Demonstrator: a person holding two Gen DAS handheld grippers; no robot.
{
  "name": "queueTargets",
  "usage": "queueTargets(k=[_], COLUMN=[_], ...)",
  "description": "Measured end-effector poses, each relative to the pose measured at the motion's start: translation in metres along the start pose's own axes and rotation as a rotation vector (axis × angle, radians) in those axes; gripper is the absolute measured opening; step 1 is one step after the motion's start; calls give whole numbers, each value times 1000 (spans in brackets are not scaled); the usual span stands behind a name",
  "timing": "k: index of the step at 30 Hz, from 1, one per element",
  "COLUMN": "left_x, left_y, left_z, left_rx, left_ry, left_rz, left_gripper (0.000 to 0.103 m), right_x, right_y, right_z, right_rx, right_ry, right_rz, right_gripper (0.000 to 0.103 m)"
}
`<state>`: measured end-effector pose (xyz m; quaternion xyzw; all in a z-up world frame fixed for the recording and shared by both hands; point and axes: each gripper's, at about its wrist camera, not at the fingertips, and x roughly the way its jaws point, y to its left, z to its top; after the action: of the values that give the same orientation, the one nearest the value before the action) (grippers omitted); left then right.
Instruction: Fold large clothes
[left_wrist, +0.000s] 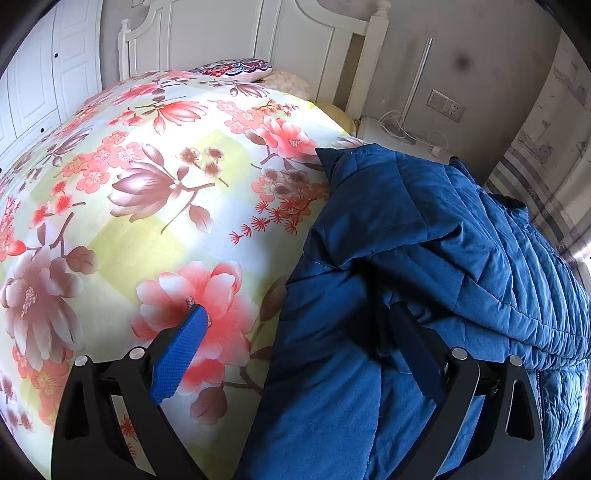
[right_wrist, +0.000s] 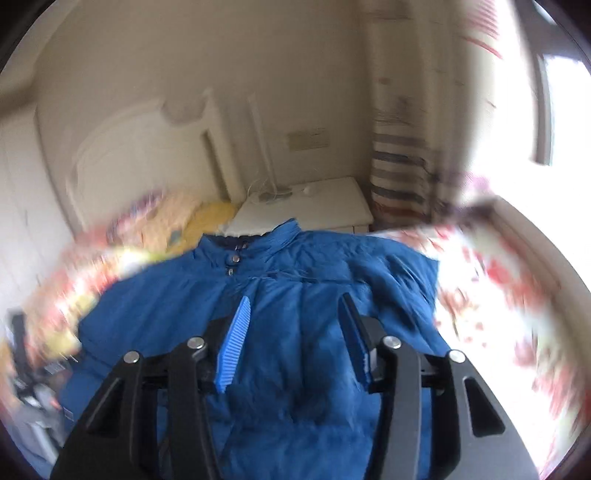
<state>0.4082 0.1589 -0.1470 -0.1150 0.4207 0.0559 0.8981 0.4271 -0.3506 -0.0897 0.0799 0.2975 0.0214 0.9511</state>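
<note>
Both grippers are held with fingers spread apart: the left gripper (left_wrist: 295, 321) straddles the edge of the blue quilted jacket (left_wrist: 424, 258), the right gripper (right_wrist: 293, 306) hangs above it. The jacket is spread on the floral bedspread (left_wrist: 155, 192), collar toward the white nightstand (right_wrist: 317, 203).

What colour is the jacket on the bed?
Blue, quilted; the jacket shows sharpest in the left wrist view.
</note>
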Motion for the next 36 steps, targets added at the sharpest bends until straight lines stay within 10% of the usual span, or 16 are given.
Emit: queueTargets(k=[5,14,17,24,31,36], left_x=[-1,0,0,-31,-61,-1], left_y=[-1,1,1,-6,-85,-148], left_z=[0,0,0,1,35,36], left_rx=[4,1,3,18,222,370], left_ry=[-2,0,-2,-132,-221,-53], left_rz=[3,-2,1,109,28,2], left_gripper=[96,96,96,94,97,98], right_x=[60,27,65,70,72,72], right_y=[16,15,9,1,5,3], right_z=[-25,-15,-30,-31,-32,-33], right_rx=[-113,-76,-101,-75,-87,-80], right_ry=[210,44,178,194,194,193], right_rz=[-57,-136,-142,-95,-107,-101], right_gripper=[63,70,74,76,78,78])
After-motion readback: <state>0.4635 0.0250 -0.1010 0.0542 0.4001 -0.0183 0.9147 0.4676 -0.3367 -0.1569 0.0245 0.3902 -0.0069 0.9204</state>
